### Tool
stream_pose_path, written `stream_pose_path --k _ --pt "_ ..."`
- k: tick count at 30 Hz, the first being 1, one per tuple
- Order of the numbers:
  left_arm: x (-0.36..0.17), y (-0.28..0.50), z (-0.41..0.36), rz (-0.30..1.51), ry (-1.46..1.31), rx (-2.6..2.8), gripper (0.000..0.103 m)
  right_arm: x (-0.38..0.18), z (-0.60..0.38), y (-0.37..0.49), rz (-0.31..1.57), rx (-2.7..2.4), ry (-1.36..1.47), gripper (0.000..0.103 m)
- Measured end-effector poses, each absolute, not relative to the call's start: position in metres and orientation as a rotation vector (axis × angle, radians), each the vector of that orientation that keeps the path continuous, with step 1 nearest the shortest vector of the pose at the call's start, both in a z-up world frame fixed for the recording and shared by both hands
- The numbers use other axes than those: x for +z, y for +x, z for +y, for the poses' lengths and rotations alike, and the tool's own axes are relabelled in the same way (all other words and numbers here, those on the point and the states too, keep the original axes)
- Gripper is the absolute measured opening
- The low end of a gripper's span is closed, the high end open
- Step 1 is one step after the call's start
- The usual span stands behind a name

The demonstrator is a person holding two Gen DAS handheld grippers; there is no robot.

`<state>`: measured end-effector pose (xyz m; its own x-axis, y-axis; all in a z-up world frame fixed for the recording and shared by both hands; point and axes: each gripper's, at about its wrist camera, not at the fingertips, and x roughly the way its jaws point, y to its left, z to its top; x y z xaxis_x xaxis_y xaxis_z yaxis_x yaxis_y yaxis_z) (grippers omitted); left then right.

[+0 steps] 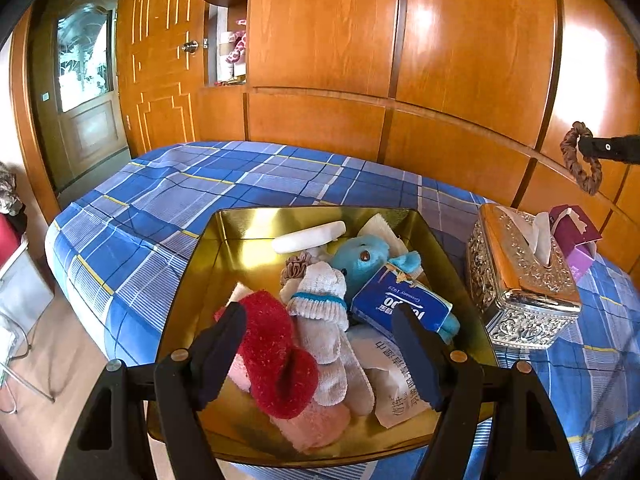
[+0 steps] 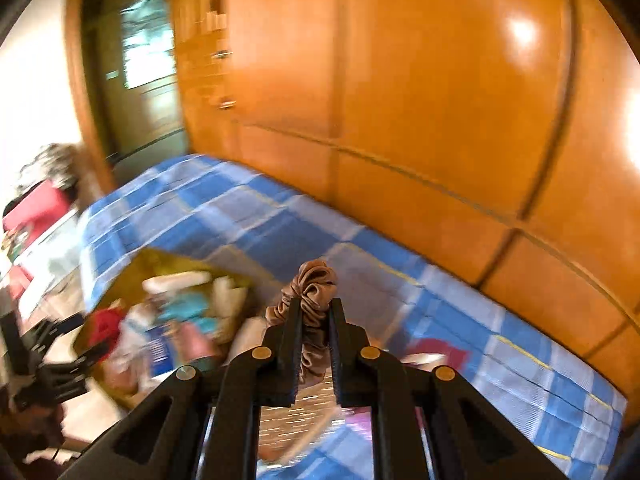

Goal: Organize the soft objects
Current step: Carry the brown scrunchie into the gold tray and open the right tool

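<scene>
Setting: I am looking through two claw cameras at a bed covered with a blue plaid sheet point(image 1: 224, 184), in front of glossy orange wooden wardrobe panels point(image 1: 472, 48).

Container: A square gold metal tray point(image 1: 236, 248) sits on the bed at the lower centre of the left view.

Tray contents: A fuzzy red sock point(image 1: 276, 344), a white ribbed sock with a teal band point(image 1: 324, 308), a pale pink fuzzy sock point(image 1: 316, 424), a light blue plush toy point(image 1: 360, 256), a blue tissue packet point(image 1: 404, 304), a white oblong pad point(image 1: 308, 236) and a white printed wipes packet point(image 1: 394, 388) lie heaped together.

Left claw point(image 1: 320, 344): Spread wide, hovering low over the heap with the socks between its fingers; I judge it is not yet pressing on anything.

Right claw point(image 2: 316, 324): Pressed together, pinching a brown satin scrunchie point(image 2: 314, 284) in the air above the bed; the left view shows it at the right edge of the frame.

Beside the tray: An ornate silver tissue box point(image 1: 520, 276) and a purple tissue packet point(image 1: 576, 240) stand at the right of the left view.

Progress: I judge the job is well along, since most soft items lie in the tray. The scrunchie still needs a resting place.
</scene>
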<state>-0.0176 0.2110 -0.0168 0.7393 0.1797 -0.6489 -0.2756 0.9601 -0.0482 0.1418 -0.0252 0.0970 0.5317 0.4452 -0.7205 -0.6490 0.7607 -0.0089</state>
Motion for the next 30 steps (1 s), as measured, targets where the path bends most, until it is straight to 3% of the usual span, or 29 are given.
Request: stream_pose_path --k 9,25,28,30 --pt "-0.012 -0.024 0.219 0.681 -0.149 0.275 0.077 0.038 0.046 0.097 0.887 0.864 -0.289 0.010" --pt "-0.012 -0.030 0.245 0.670 -0.195 0.333 0.078 -0.054 0.152 0.127 1.039 0.770 -0.282 0.010" --pt "-0.013 -0.031 0.247 0.669 -0.200 0.343 0.082 -0.069 0.161 0.127 1.045 0.744 -0.319 0.012" --pt "-0.013 -0.031 0.249 0.670 -0.204 0.349 0.082 -0.069 0.161 0.125 1.042 0.756 -0.304 0.021"
